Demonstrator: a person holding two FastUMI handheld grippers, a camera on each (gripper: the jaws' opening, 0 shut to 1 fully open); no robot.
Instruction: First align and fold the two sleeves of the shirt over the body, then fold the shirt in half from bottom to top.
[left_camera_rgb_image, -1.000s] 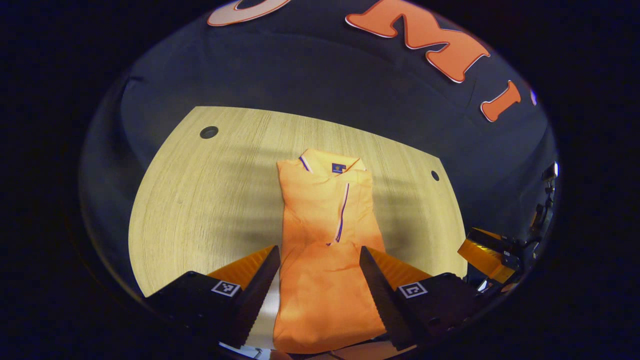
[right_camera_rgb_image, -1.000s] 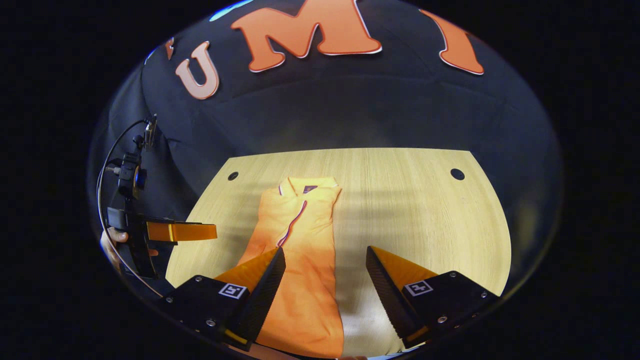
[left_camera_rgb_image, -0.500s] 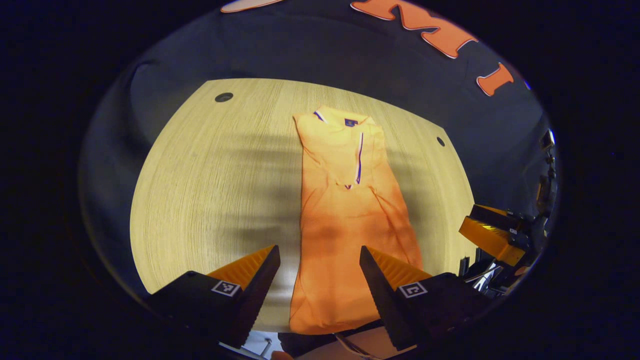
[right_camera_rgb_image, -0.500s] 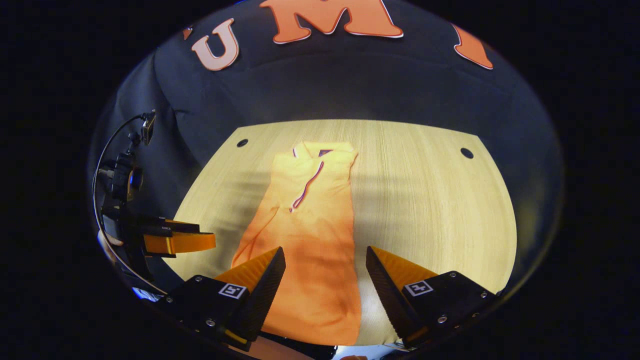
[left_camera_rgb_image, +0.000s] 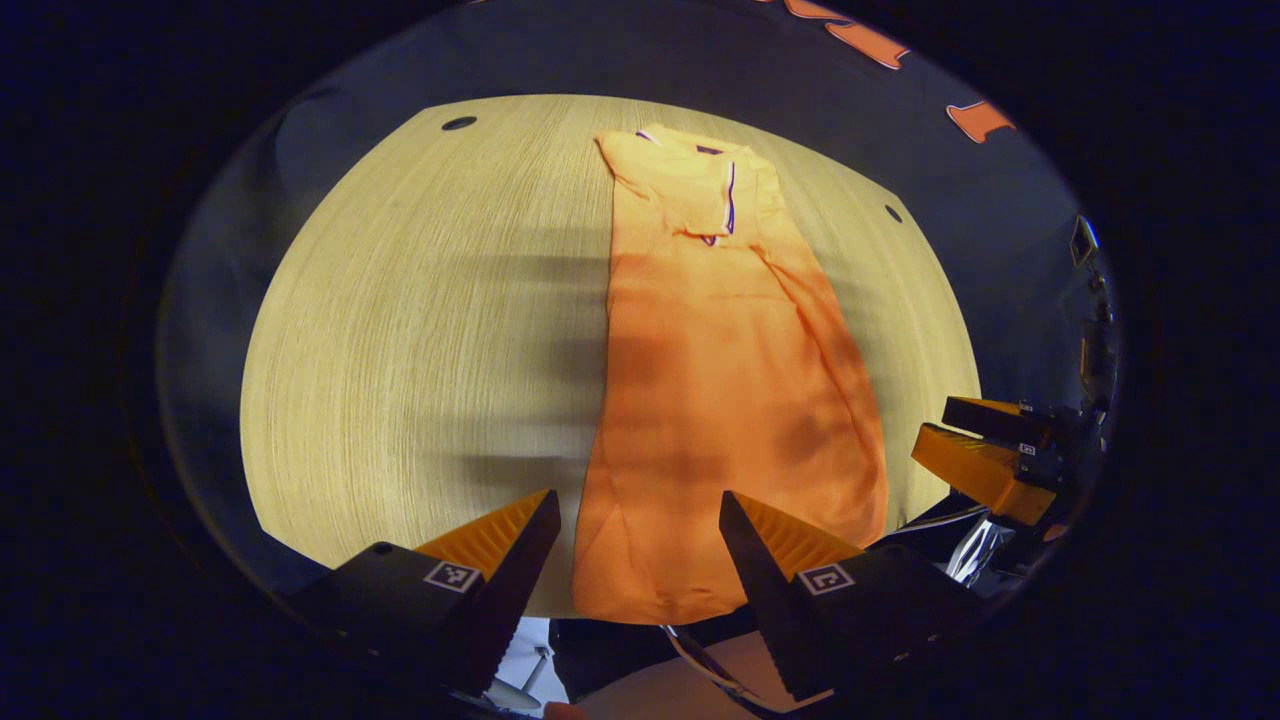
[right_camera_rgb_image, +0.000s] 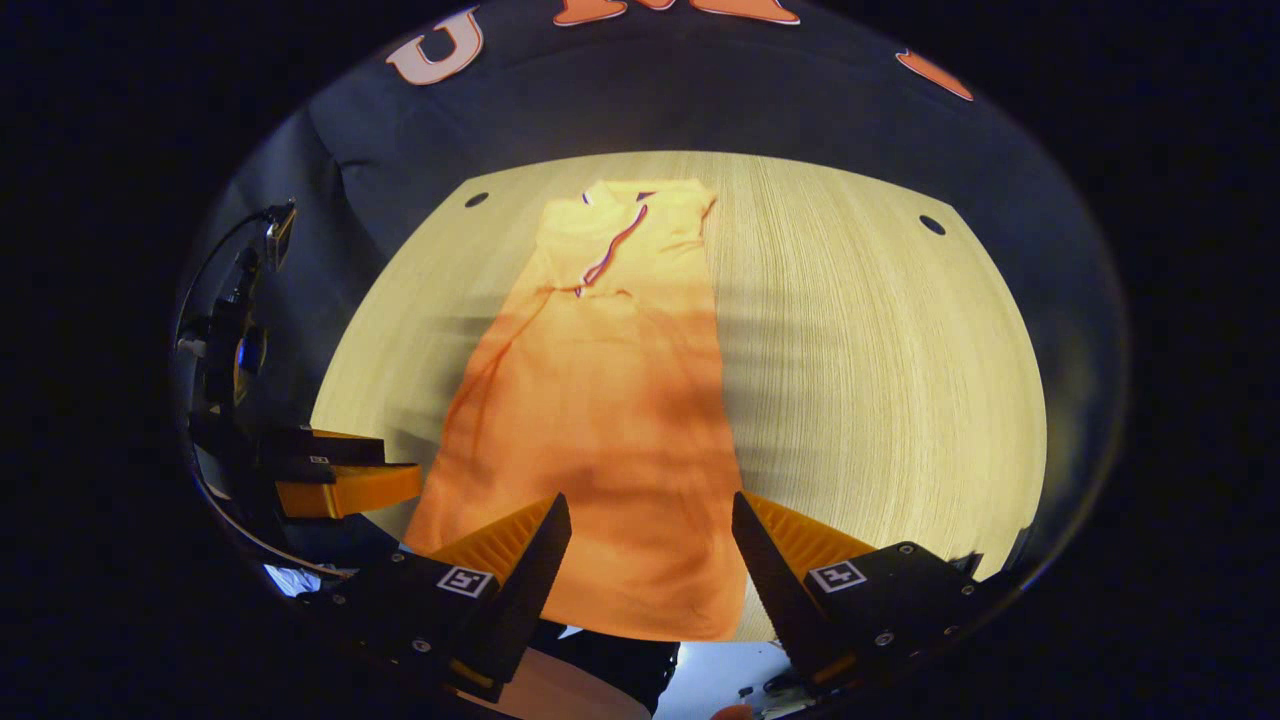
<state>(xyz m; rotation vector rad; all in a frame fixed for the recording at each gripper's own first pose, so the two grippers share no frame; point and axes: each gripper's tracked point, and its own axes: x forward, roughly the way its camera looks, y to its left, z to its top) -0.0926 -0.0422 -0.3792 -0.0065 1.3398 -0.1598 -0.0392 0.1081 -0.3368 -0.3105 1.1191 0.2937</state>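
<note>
An orange polo shirt (left_camera_rgb_image: 725, 380) (right_camera_rgb_image: 600, 400) lies flat on the wooden table as a long narrow strip, collar at the far end, hem at the near edge. Both sleeves lie folded in over the body. In the left gripper view my left gripper (left_camera_rgb_image: 640, 520) hangs open above the hem's left part, nothing between its fingers. In the right gripper view my right gripper (right_camera_rgb_image: 650, 520) is open above the hem's right corner, also holding nothing. Each view catches the other gripper off to the side: the right gripper (left_camera_rgb_image: 985, 455) and the left gripper (right_camera_rgb_image: 335, 475).
The round-edged wooden table (left_camera_rgb_image: 400, 330) (right_camera_rgb_image: 880, 380) has small cable holes near its far corners (left_camera_rgb_image: 459, 123) (right_camera_rgb_image: 931, 224). Wide bare wood lies on both sides of the shirt. Black cloth wall stands behind the table.
Both grippers have drawn back toward the near table edge and tilted downward, so the whole shirt down to the hem comes into sight. Both stayed open; the shirt has not moved.
</note>
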